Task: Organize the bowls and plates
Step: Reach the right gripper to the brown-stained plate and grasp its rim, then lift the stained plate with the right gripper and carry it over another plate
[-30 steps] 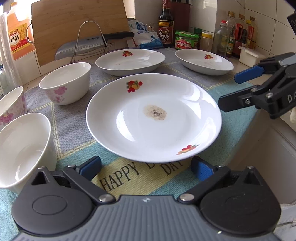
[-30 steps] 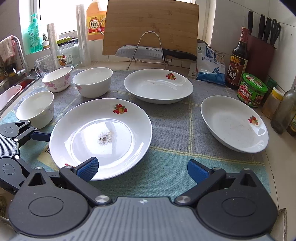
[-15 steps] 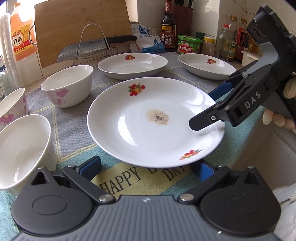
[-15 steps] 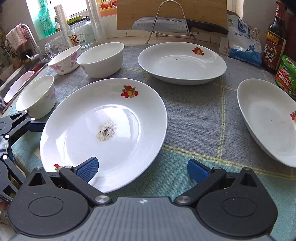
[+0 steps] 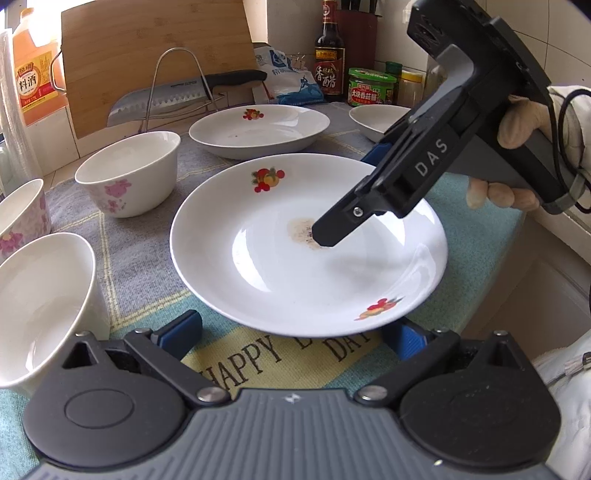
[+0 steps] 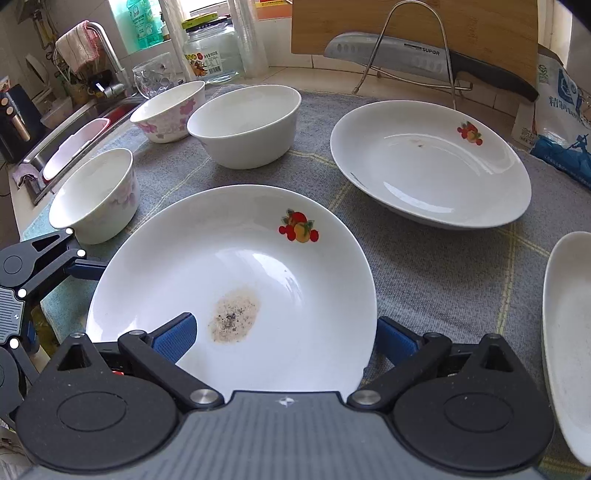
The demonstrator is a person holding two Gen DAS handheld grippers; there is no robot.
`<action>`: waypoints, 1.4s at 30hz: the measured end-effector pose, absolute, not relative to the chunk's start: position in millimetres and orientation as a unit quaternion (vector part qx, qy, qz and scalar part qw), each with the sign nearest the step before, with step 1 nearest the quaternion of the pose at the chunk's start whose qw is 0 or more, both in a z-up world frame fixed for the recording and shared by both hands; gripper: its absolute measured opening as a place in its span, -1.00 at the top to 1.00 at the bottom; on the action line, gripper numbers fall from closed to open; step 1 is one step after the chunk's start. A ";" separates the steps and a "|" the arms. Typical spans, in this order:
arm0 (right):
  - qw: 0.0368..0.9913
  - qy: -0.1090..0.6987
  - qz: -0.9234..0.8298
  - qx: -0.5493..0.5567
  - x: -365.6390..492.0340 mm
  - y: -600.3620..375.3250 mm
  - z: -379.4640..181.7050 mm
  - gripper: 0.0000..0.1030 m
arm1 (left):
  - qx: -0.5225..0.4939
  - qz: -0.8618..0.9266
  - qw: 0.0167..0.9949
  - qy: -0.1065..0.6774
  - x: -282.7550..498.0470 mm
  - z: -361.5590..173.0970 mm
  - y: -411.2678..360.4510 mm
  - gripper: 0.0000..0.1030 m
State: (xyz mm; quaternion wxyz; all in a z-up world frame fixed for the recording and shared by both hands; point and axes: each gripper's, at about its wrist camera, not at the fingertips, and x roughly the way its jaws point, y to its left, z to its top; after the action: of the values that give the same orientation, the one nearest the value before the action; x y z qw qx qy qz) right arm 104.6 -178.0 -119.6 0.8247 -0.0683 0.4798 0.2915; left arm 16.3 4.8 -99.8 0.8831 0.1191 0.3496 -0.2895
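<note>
Both tongs were spread wide around the same dirty plate [image 5: 306,251], neither closed on it. From the left wrist view, the left tongs [image 5: 295,332] sat low at the plate's near rim, one blue pad [image 5: 181,330] showing to the left and the other partly tucked under the rim. The right tongs [image 6: 284,334] straddled the plate's right edge, as seen from the right wrist camera: one pad above the plate's inner surface close to a brownish speckled stain [image 6: 234,317], the other outside and below the rim. Whether any pad actually touched the china could not be told.

That plate, white with a fruit motif, rested on a grey and teal cloth [image 6: 424,266] covering the worktop [image 6: 325,83]. A second plate [image 6: 432,166] lay behind it, and a third plate [image 6: 569,332] sat off to the right. Three bowls stood to the left: a near bowl [image 6: 94,195], a plain bowl [image 6: 243,123] farther back, and a floral bowl [image 6: 168,110] just beside that one. Behind them a knife [image 6: 424,59] rested on a wire rack in front of a wooden cutting board [image 6: 480,26]. A gloved hand [image 5: 517,147] gripped the right handle.
</note>
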 end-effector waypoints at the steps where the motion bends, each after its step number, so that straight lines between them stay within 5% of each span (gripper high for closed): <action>1: 0.822 0.482 0.297 -0.072 107.4 -176.5 -119.5 -1.00 | 0.120 -0.291 0.883 0.349 16.5 -99.8 4.9 -1.00; 42: 0.746 0.538 0.388 -0.046 156.5 -168.6 -114.3 -1.00 | 0.141 -0.306 0.883 0.327 13.5 -96.9 -0.9 -0.99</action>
State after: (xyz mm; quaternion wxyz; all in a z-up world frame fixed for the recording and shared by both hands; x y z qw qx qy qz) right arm 156.5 -168.6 -114.3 0.7465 -0.0458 0.5384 0.3883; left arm 13.5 -0.9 -96.9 0.8832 0.1409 0.3266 -0.3055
